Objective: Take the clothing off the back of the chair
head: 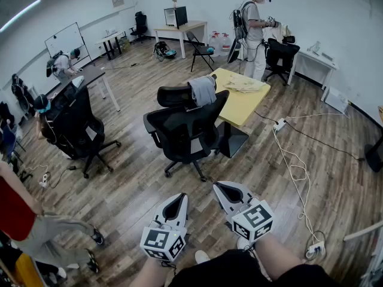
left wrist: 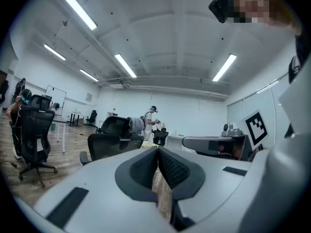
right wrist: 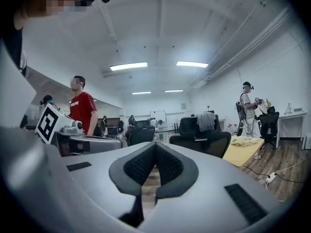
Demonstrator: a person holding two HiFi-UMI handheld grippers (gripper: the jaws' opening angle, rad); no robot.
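Observation:
A grey piece of clothing (head: pixel 203 91) hangs over the headrest of a black office chair (head: pixel 185 130) standing in the middle of the room next to a yellow table (head: pixel 242 100). The same clothing (left wrist: pixel 136 125) shows small in the left gripper view, and the clothing (right wrist: pixel 206 121) is on the chair's top in the right gripper view. My left gripper (head: pixel 177 203) and right gripper (head: pixel 226 190) are held low near my body, well short of the chair. Both are shut with nothing between their pads.
A second black chair (head: pixel 75 124) stands at the left by a desk. A pale cloth (head: pixel 244 84) lies on the yellow table. A white cable with power strips (head: pixel 293 166) runs across the wooden floor at the right. Other people stand around the room.

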